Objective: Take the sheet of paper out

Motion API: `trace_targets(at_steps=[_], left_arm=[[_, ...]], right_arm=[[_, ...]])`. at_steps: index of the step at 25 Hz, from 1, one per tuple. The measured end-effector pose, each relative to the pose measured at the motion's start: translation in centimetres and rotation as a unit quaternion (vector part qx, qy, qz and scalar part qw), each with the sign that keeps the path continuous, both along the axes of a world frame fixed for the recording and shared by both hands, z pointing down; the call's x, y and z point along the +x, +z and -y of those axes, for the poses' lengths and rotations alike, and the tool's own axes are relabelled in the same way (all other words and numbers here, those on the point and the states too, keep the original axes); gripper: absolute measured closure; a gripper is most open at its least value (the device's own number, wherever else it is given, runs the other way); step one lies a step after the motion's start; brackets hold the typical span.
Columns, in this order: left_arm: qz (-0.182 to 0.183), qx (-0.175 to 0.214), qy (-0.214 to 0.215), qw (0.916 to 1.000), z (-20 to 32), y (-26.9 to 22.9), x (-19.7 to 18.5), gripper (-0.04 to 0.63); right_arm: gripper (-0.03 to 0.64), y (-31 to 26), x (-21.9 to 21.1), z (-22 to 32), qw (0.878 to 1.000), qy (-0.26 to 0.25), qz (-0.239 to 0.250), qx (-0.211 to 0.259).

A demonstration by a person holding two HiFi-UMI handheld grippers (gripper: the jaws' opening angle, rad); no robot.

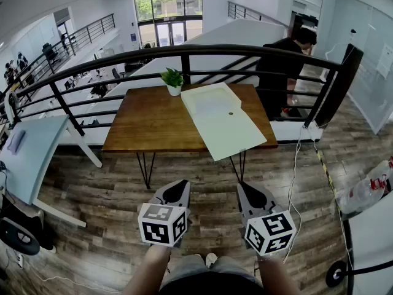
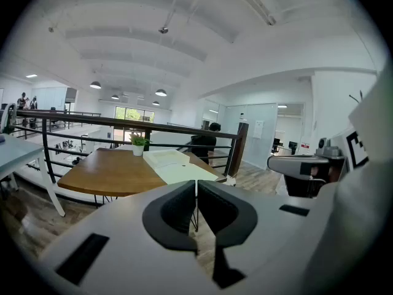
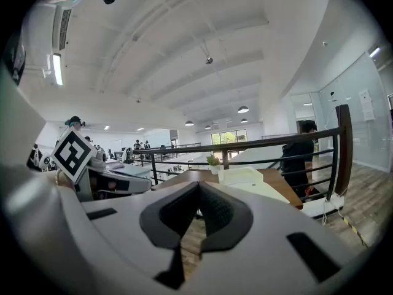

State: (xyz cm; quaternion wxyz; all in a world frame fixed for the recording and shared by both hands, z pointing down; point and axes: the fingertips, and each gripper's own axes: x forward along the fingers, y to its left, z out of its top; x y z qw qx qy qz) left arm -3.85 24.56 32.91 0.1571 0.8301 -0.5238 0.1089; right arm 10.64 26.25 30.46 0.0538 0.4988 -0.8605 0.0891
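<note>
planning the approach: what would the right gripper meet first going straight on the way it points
Probably the near end of the pale folder overhanging the wooden table; nothing shows before it, depth unclear.

No readable text anywhere. Marker cubes [image 1: 163, 224] on left gripper [image 1: 179, 184] and right gripper [image 1: 244, 188]: black-and-white square patterns only, no letters. Red print on plastic bag [image 1: 368, 189], floor's right edge: illegible. Notices [image 1: 385, 60] on glass wall: too small.
</note>
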Motion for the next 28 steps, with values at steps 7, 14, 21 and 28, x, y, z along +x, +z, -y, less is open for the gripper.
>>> trace_targets(at_steps=[7,14,21,28], left_arm=[[-0.005,-0.007,-0.008,0.9999,-0.1,0.7,-0.1,0.572],[-0.011,-0.01,-0.011,0.9998,0.4,1.3,0.6,0.572],[-0.024,-0.024,-0.024,0.9992,0.9,2.5,1.9,0.572],[-0.02,-0.027,-0.009,0.9994,2.7,3.0,3.9,0.572]], right_arm=[[0.591,0.2,-0.2,0.3,1.0,-0.007,-0.009,0.001],[0.589,0.3,-0.3,0.9,0.999,-0.028,0.023,0.0],[0.589,1.4,0.8,1.1,0.999,-0.041,0.013,-0.01],[0.589,2.8,1.4,2.5,0.998,-0.053,0.023,-0.029]])
